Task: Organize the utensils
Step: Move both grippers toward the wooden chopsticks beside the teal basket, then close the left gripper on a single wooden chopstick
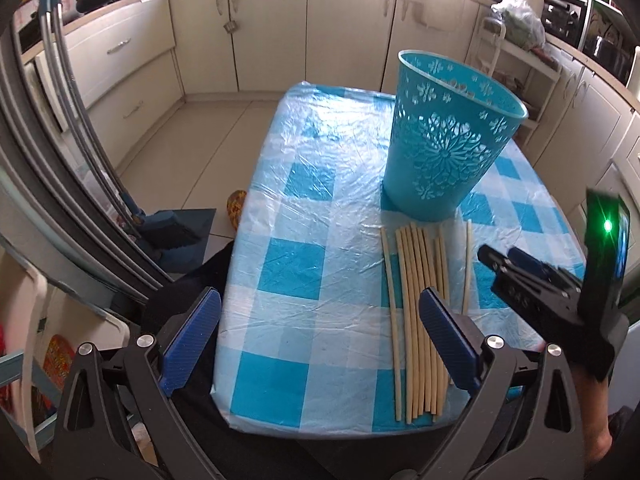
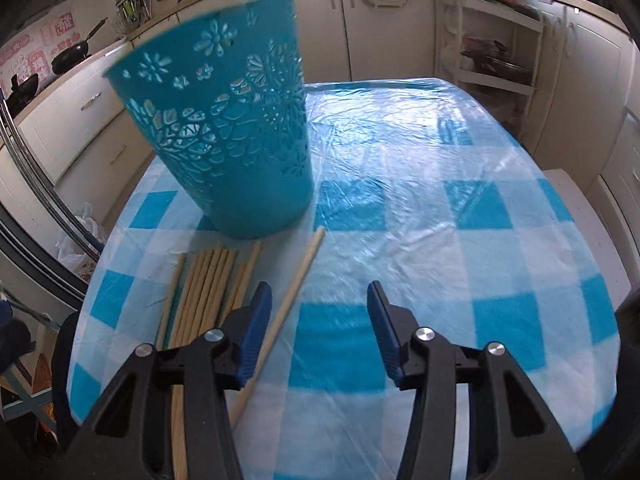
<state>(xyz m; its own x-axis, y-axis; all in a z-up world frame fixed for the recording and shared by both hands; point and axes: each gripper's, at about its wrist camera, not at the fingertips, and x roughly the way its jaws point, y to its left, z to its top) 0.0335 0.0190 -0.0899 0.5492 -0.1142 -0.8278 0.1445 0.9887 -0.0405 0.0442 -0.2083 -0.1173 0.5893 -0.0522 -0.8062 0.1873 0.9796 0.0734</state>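
Several wooden chopsticks (image 1: 416, 312) lie side by side on the blue checked table, just in front of an upright teal cut-out basket (image 1: 448, 136). One chopstick (image 1: 467, 264) lies apart to their right. My left gripper (image 1: 320, 312) is open and empty above the table's near edge, its right finger over the bundle. My right gripper (image 2: 320, 300) is open and empty above the table, with the single chopstick (image 2: 288, 304) beside its left finger. The bundle (image 2: 208, 292) and basket (image 2: 224, 128) lie to its left. The right gripper also shows in the left wrist view (image 1: 500, 258).
The table (image 1: 304, 208) has a crinkled plastic cover. Kitchen cabinets (image 1: 272, 28) line the walls. A white shelf rack (image 2: 492, 40) stands behind the table. A fridge door (image 1: 48, 152) and a dustpan (image 1: 176, 232) are at the left.
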